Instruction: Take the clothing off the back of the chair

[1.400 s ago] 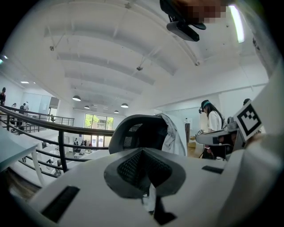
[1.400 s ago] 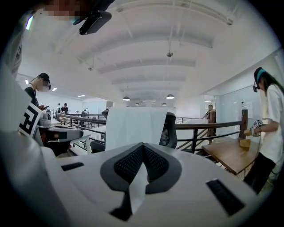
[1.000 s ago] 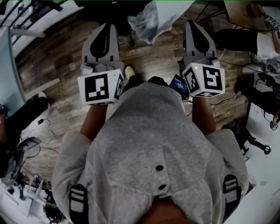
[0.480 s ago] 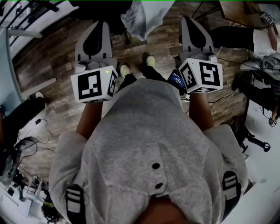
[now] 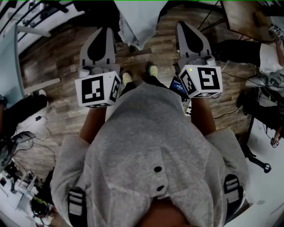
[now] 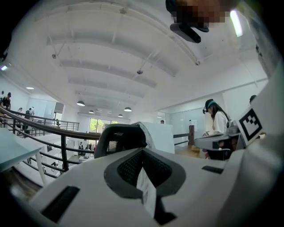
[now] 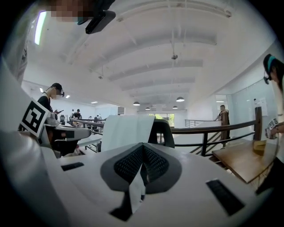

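A white garment [image 5: 138, 20] hangs over the back of a dark office chair [image 5: 100, 11] at the top of the head view, ahead of me. Both grippers are held level in front of my grey hoodie, apart from the garment. The left gripper [image 5: 102, 35] points at the chair's left part, its jaws closed together with nothing in them. The right gripper [image 5: 188, 32] is to the garment's right, jaws also together and empty. In the left gripper view the chair [image 6: 119, 138] and garment [image 6: 159, 135] stand beyond the gripper [image 6: 142, 151]. The right gripper view shows the garment [image 7: 126, 131] past the gripper [image 7: 142, 146].
A wood-plank floor [image 5: 57, 57] lies underfoot. A wooden table [image 5: 242, 15] and a seated person [image 5: 266, 46] are at the right, with cables on the floor. A white desk edge [image 5: 11, 66] is at the left. A dark railing [image 6: 44, 128] runs behind the chair.
I have stepped forward; both grippers moved toward the chair, and the white garment now shows larger between them at the top of the head view.
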Demonstrator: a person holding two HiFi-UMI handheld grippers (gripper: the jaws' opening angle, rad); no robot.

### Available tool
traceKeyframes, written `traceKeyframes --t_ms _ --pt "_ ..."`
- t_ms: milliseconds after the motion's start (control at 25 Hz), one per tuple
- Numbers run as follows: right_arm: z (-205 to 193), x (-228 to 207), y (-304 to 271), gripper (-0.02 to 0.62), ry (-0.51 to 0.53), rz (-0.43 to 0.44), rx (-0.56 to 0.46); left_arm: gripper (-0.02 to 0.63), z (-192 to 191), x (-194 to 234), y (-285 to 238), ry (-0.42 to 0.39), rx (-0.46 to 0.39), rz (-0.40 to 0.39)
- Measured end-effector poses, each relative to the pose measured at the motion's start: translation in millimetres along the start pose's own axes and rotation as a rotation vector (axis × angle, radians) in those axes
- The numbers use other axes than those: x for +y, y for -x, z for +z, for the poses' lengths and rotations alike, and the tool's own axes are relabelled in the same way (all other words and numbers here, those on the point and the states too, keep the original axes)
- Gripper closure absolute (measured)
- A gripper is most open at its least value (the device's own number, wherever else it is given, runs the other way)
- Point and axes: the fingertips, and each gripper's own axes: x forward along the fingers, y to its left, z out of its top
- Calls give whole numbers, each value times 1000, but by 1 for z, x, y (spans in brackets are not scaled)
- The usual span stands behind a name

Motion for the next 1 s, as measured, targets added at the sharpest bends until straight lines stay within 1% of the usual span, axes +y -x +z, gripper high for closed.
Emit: traceKeyframes --t_ms 160,360,480,640,760,800,880,1000 --pt "-7 -16 -4 581 -18 95 -2 594 -2 -24 -14 -22 15 24" --pt "-12 -46 -9 581 -31 174 -12 594 -3 -56 -34 -39 30 50" --pt "-12 -57 -12 581 -41 207 -37 594 0 -67 -41 -45 21 72" --pt "-6 -56 -11 581 -10 257 -56 583 7 -76 -40 -25 2 110" --pt "-8 -61 -9 581 0 278 -53 568 6 -80 -40 -16 -1 146" --pt "-8 -63 -9 581 0 283 -51 548 5 -80 -41 -15 4 158" --pt "-8 -66 -9 581 0 290 -53 459 1 -80 -44 -13 19 176" --pt "-8 -68 -11 581 5 302 -61 297 -7 -79 -50 -20 49 202"
